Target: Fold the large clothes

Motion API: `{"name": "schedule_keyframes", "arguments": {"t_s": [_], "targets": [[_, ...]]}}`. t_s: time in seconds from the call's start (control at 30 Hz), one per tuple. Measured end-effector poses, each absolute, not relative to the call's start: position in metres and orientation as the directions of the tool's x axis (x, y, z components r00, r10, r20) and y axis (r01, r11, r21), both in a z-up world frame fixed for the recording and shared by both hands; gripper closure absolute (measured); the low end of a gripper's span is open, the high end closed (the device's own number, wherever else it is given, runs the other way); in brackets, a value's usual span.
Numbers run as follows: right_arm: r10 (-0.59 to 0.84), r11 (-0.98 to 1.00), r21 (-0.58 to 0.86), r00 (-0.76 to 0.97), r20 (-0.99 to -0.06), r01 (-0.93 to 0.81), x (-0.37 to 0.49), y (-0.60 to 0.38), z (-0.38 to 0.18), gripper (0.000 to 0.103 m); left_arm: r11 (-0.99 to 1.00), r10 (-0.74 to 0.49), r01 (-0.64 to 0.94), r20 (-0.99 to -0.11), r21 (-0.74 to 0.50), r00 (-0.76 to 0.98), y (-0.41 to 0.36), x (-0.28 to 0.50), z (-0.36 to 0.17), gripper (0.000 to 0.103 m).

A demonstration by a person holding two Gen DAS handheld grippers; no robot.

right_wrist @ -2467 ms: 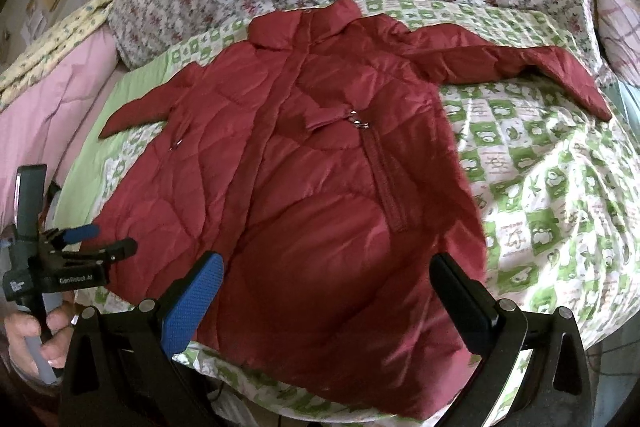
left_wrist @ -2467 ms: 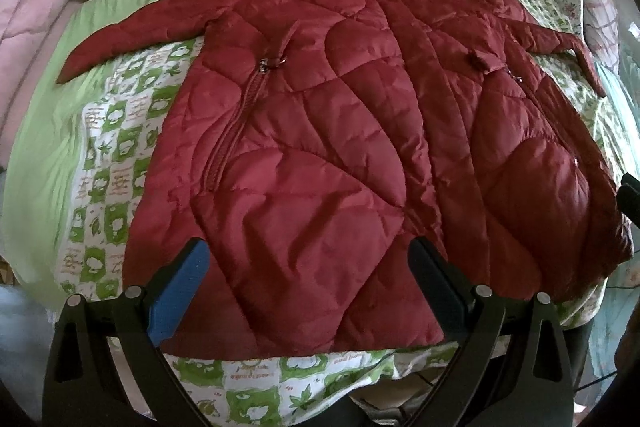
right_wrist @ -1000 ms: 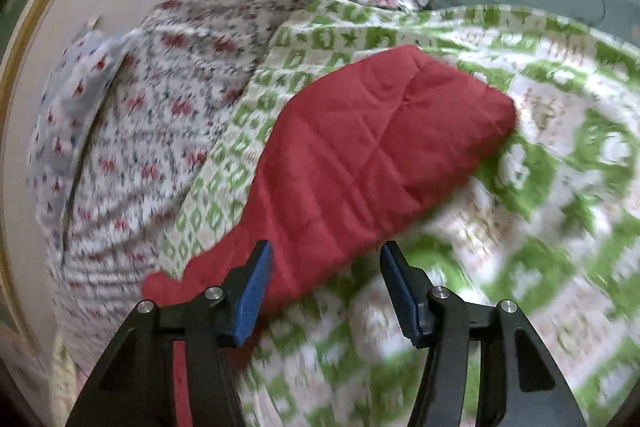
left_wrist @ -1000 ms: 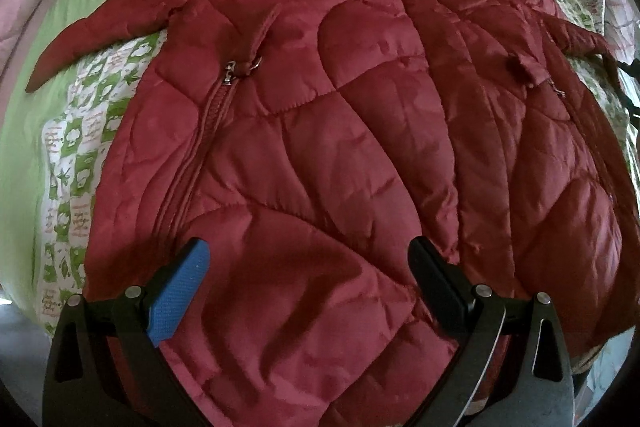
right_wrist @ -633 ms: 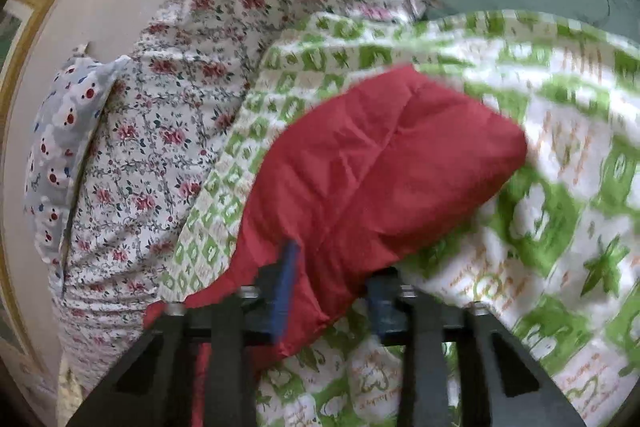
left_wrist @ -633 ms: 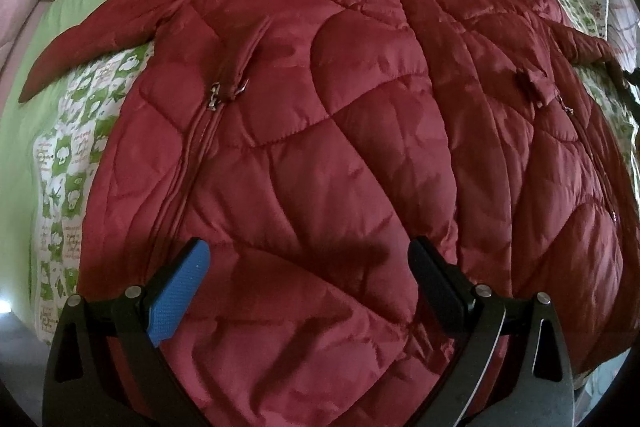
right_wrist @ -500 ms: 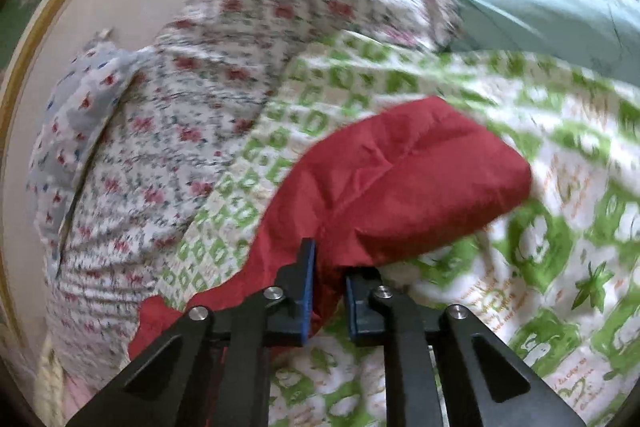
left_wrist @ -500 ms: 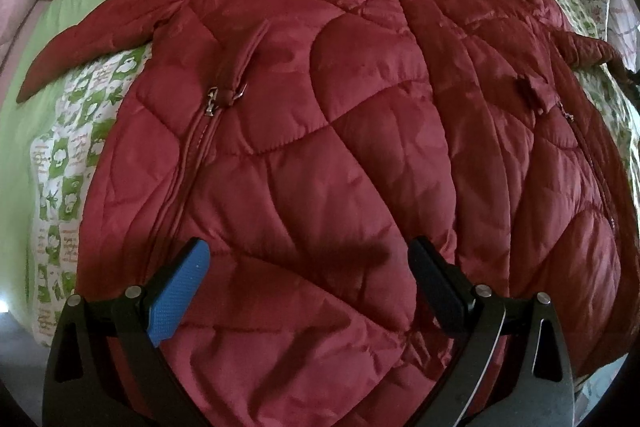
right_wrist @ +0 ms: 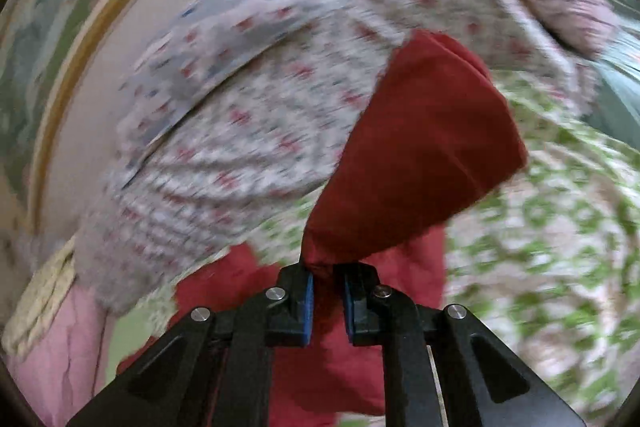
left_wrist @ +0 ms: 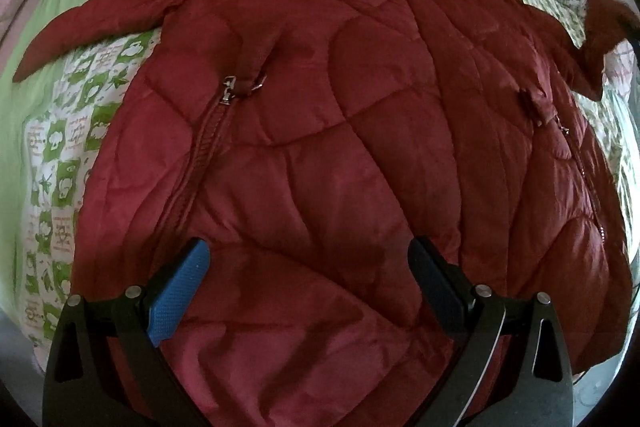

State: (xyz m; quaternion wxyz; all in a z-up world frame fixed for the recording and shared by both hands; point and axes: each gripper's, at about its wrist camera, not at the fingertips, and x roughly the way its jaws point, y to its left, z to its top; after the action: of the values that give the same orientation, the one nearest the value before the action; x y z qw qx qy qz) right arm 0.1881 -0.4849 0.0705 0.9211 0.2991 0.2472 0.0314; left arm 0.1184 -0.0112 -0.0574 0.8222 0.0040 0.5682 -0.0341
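A dark red quilted coat [left_wrist: 340, 155] lies face up across the bed, collar at the far end, one sleeve [left_wrist: 92, 27] stretched flat to the left. My left gripper [left_wrist: 308, 287] hovers open over the coat's lower half, nothing between its fingers. The other sleeve [left_wrist: 600, 27] is raised at the right edge of the left wrist view. In the right wrist view my right gripper [right_wrist: 326, 299] is shut on that sleeve [right_wrist: 420, 147], whose cuff end sticks up in front of the camera, lifted off the bed.
The bed carries a green and white patterned sheet [left_wrist: 60, 147] and a floral quilt [right_wrist: 240, 131] bunched at its head. A pink blanket [right_wrist: 60, 347] lies along the left side. A wall with a framed picture [right_wrist: 48, 27] stands behind.
My right gripper shut on the coat's right sleeve, then lifted it off the bed while rolling. The left gripper stayed open over the coat, barely moving.
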Motion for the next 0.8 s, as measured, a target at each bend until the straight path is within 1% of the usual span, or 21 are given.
{"name": "schedule_keyframes", "arguments": {"t_s": [0.1, 0.27, 0.37, 0.5, 0.7, 0.8], "targets": [[0.295, 0.832, 0.555, 0.843, -0.451, 0.006, 0.2, -0.44, 0.071, 0.092, 0.998, -0.06, 0.054, -0.932, -0.044, 0.357, -0.005, 0.118, -0.056, 0.003], [0.416, 0.841, 0.533, 0.745, -0.521, -0.096, 0.221, -0.359, 0.047, 0.092, 0.997, -0.075, 0.032, -0.927, -0.068, 0.367, 0.009, 0.122, -0.056, 0.003], [0.443, 0.847, 0.517, 0.696, -0.565, -0.119, 0.231, -0.321, 0.031, 0.092, 0.991, -0.129, 0.028, -0.922, -0.127, 0.365, 0.018, 0.122, -0.055, 0.003], [0.478, 0.848, 0.508, 0.631, -0.61, -0.151, 0.243, -0.273, 0.012, 0.092, 0.99, -0.139, 0.022, -0.915, -0.141, 0.378, 0.023, 0.125, -0.052, 0.003], [0.499, 0.859, 0.46, 0.575, -0.648, -0.227, 0.245, -0.219, -0.002, 0.092, 0.975, -0.204, -0.003, -0.895, -0.224, 0.396, 0.046, 0.139, -0.041, 0.003], [0.517, 0.853, 0.447, 0.56, -0.647, -0.271, 0.245, -0.196, -0.006, 0.092, 0.963, -0.243, -0.011, -0.881, -0.271, 0.405, 0.058, 0.152, -0.033, 0.003]]}}
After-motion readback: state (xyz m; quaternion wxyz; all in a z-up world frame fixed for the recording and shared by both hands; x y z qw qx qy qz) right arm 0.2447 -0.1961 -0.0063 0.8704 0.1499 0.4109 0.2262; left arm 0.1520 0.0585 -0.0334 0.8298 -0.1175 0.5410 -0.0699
